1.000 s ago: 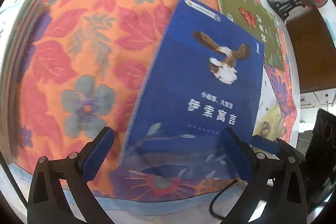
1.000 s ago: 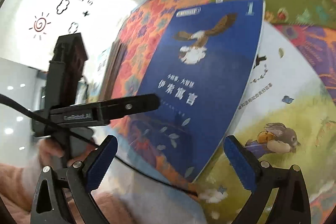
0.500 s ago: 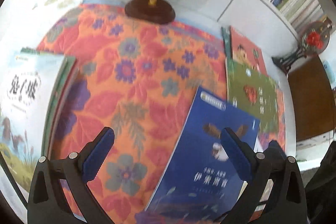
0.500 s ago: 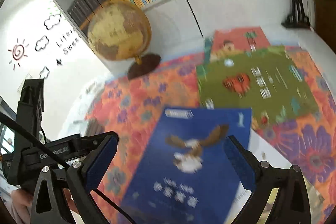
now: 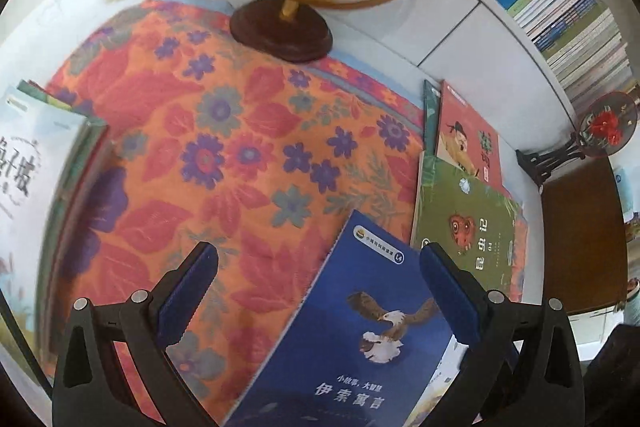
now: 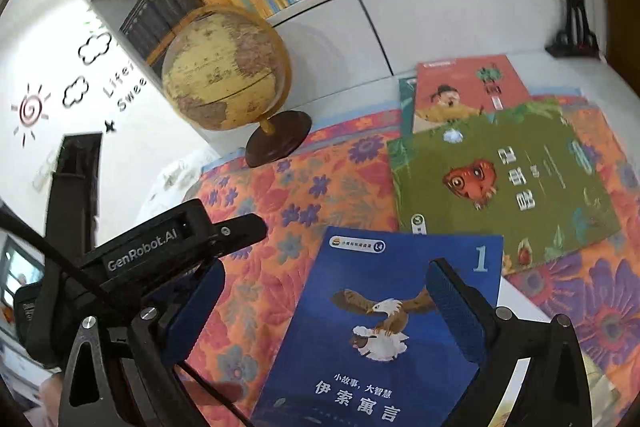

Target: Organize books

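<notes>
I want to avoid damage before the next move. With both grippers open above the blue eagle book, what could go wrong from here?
1. The blue eagle book overlaps another book beneath its right edge; a low pinch by the right gripper may catch both.
2. The floral cloth under it could bunch if a finger drags.
3. The left gripper sits close beside the right; they might collide, and a wide sweep could hit the globe.

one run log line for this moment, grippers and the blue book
left hand-held gripper: open, empty | right hand-held gripper: open, empty | blue eagle book: flat on floral cloth, ungrasped | green book: overlaps red book
</notes>
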Demonstrator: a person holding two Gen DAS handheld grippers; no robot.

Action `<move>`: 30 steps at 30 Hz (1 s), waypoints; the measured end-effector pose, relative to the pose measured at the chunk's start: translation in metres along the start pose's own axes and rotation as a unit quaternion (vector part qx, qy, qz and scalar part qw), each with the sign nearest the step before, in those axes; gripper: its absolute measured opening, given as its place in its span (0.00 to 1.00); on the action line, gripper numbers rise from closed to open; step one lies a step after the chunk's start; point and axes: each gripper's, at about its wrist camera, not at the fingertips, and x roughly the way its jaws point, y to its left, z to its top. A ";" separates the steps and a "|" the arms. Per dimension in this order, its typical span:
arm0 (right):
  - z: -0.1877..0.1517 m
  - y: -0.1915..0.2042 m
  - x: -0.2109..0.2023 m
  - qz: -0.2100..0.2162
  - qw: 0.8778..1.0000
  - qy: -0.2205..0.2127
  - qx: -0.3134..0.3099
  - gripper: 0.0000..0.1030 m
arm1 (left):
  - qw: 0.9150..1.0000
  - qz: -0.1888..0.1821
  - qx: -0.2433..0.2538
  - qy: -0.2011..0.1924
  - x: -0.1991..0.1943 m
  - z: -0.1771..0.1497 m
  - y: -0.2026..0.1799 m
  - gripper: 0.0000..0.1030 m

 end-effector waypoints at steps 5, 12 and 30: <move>0.000 -0.015 0.001 -0.094 0.995 -0.024 -0.001 0.99 | 1.000 -0.012 0.000 0.027 0.003 -0.010 -0.008 0.97; -0.017 -0.039 0.024 -0.020 0.992 0.000 0.128 0.99 | 0.997 -0.034 -0.050 0.052 -0.004 -0.017 -0.002 0.91; -0.046 0.030 0.041 0.043 0.977 0.147 0.146 0.95 | 0.994 0.008 0.112 -0.005 -0.044 -0.004 0.022 0.89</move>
